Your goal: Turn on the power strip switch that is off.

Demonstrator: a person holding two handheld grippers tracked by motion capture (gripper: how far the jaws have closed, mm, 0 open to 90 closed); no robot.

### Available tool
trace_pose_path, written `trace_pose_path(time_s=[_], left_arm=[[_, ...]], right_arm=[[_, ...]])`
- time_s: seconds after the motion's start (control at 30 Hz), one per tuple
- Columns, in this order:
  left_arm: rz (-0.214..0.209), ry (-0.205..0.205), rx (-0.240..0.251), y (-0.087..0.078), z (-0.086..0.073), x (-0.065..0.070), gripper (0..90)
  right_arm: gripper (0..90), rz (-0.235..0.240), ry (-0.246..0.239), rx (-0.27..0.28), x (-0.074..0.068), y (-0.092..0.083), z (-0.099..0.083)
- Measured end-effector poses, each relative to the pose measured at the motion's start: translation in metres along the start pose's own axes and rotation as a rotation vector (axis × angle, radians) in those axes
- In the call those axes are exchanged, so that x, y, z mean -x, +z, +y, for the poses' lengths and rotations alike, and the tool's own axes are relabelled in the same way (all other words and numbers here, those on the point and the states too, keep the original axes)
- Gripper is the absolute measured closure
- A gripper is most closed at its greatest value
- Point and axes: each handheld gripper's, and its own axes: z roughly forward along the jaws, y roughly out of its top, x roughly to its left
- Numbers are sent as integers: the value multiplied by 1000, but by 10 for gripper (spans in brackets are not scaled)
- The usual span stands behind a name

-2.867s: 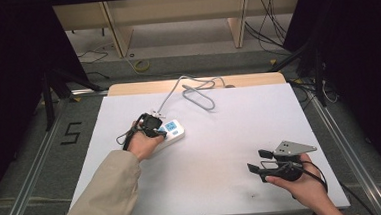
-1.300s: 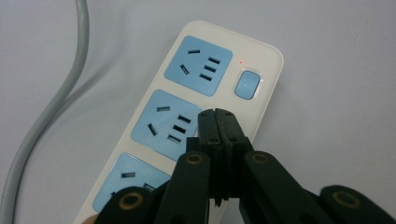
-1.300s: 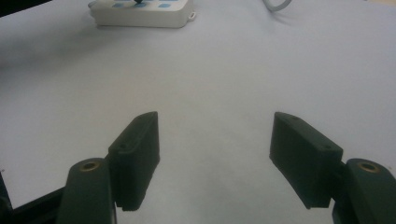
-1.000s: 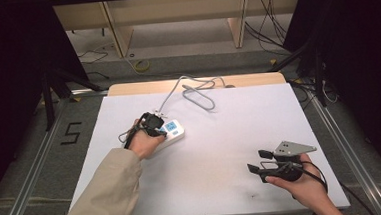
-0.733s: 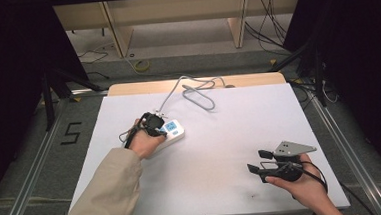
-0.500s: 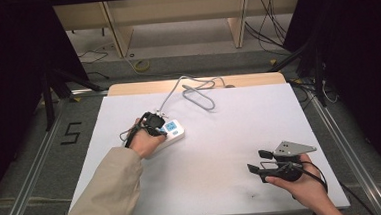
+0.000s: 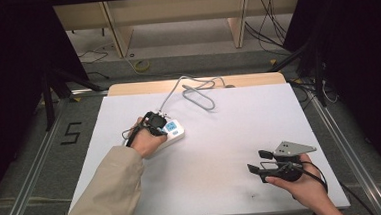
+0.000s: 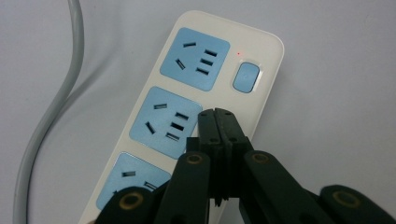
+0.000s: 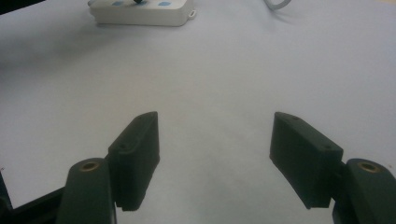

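A white power strip [image 8: 219, 84] with blue sockets and a blue switch button [image 8: 245, 77] lies on the white table; a small red light glows beside the button. My left gripper [image 8: 215, 114] is shut with nothing between its jaws, its tips just over the strip's edge beside the middle socket, short of the button. From above, the left gripper [image 7: 155, 123] sits on the power strip [image 7: 174, 131] at centre left. My right gripper [image 7: 258, 161] rests at the front right, jaws open and empty. In its own view the right gripper [image 9: 215, 140] faces the distant power strip [image 9: 144, 11].
The strip's grey cable [image 7: 197, 92] loops toward the table's far edge. A wooden board [image 7: 197, 83] edges the back of the table. Metal rails run along both sides. White tabletop [image 7: 230, 130] lies between the two hands.
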Motion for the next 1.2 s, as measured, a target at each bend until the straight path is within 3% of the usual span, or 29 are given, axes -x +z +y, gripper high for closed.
trace_pose_path(time_s=[0.37, 0.63, 1.2], left_arm=[[16, 14, -3, 1, 0, 3, 900], [33, 45, -9, 1, 0, 6, 900], [-10, 5, 19, 1, -3, -1, 900]], right_arm=[[334, -1, 0, 3, 0, 0, 0], [334, 0, -1, 5, -1, 0, 0], [334, 0, 2, 3, 0, -1, 0]])
